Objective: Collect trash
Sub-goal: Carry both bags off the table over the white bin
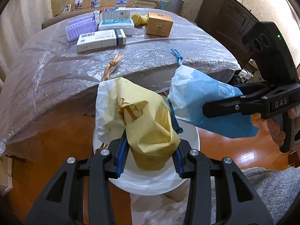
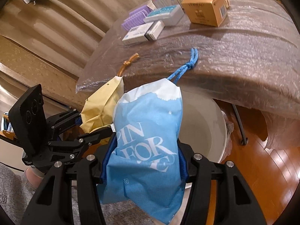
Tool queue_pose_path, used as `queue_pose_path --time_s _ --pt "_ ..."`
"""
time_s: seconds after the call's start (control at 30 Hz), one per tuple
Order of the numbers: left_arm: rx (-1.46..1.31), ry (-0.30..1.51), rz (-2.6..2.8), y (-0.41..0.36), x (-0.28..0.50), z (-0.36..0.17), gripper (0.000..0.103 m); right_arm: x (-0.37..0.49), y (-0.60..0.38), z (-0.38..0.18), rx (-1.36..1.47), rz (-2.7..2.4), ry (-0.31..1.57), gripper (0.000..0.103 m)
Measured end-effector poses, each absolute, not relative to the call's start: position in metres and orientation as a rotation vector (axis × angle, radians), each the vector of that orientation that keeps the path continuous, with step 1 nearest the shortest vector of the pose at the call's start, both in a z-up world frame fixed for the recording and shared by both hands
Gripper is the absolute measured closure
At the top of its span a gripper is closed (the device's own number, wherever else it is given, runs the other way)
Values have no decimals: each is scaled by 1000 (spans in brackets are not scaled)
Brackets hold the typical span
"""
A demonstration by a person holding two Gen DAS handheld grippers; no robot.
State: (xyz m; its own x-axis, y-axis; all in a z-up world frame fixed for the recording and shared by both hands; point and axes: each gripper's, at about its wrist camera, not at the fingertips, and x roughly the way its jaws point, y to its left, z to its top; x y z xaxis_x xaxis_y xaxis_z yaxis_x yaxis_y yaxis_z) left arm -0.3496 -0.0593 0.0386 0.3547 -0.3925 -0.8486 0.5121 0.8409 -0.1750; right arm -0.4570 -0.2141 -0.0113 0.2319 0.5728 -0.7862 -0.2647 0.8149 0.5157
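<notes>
Plastic-wrapped worktop (image 1: pixel 93 60) at 12 o'clock; my left gripper (image 1: pixel 149 157) fingers pinch the yellow bag (image 1: pixel 148 123), right gripper (image 2: pixel 144 161) pinches the blue bag (image 2: pixel 148 140), both over the white bin (image 1: pixel 150 181).

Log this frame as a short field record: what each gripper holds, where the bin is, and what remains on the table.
left gripper: shut on yellow bag
right gripper: shut on blue bag
white bin: on the floor by the table edge, below both bags
bag cords: blue cord and tan cord trail onto the table
table: plastic-covered; gold box, white boxes, purple rollers remain
</notes>
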Motion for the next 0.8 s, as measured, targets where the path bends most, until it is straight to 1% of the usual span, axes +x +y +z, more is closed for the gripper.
queue_pose_path --time_s 0.43,0.8 --pt "122 1087 -581 -61 -357 28 61 -456 -203 -26 309 613 1244 49" --pt "137 1135 -580 -68 -353 1 61 -445 -197 -55 305 600 1293 49"
